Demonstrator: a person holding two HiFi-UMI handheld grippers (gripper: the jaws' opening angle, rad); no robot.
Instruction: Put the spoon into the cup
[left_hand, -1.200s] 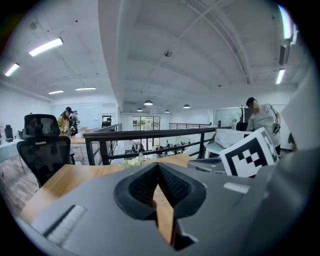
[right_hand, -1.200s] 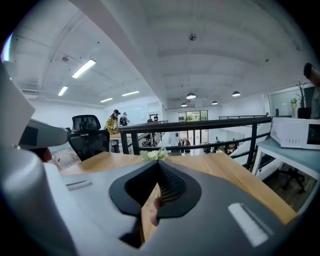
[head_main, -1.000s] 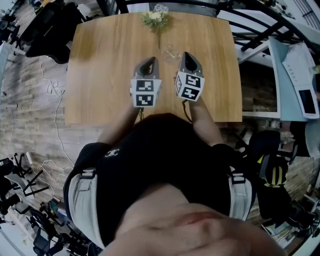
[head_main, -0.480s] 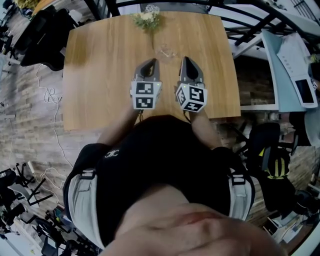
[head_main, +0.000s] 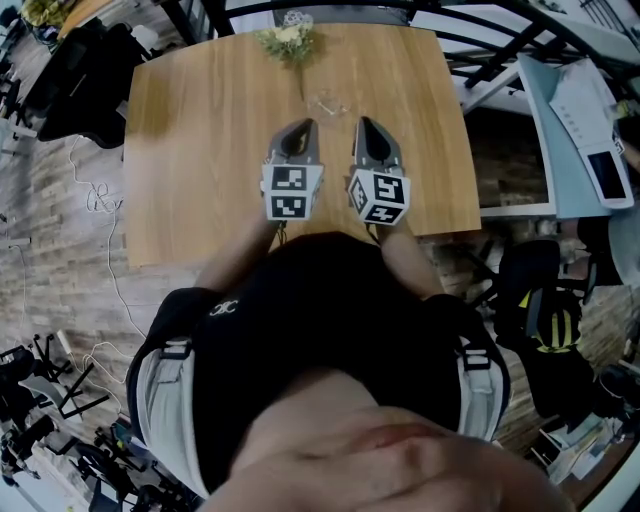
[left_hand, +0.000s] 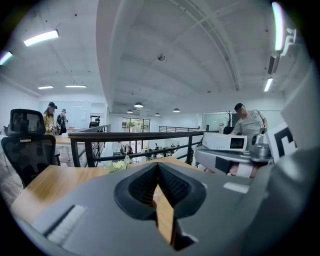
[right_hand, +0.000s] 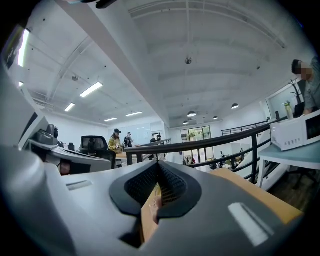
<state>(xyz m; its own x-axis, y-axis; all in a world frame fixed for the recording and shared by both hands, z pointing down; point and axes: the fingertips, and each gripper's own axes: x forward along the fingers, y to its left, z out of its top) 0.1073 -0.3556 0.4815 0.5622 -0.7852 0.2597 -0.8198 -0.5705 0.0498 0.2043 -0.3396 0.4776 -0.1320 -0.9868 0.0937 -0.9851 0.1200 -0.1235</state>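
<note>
While the person holds both tools over the wooden worktop (head_main: 190, 150), the left tongs (head_main: 304, 124) and right tongs (head_main: 362, 121) lie side by side, tips pointing to 12 o'clock. Each gripper view shows its ribbed pads pressed together at the tip, pinching nothing, with only worktop visible through the slit below. A clear glass cup (head_main: 330, 103) stands on the worktop just beyond the tips, at 1 o'clock from the left tongs and 11 o'clock from the right, touching neither. A sprig of flowers (head_main: 287, 38) lies at the worktop's 12 o'clock edge. The spoon cannot be made out.
</note>
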